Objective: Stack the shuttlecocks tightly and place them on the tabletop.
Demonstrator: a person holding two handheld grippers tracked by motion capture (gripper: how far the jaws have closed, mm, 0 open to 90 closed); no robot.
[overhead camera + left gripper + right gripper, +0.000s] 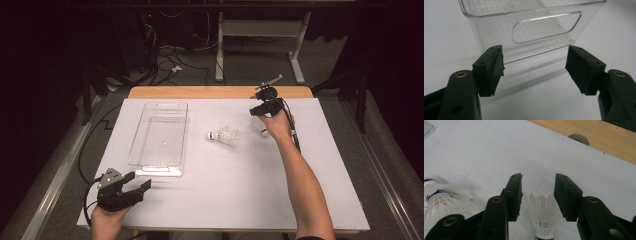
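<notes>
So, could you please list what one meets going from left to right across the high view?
Left gripper → clear plastic bin → shuttlecock lying on the mat → right gripper, over a second shuttlecock.

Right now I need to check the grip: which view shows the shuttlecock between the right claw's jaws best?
The right gripper view: the shuttlecock stands close-up between the jaws, with slight gaps either side. In the high view it is a small white spot beside the hand.
</notes>
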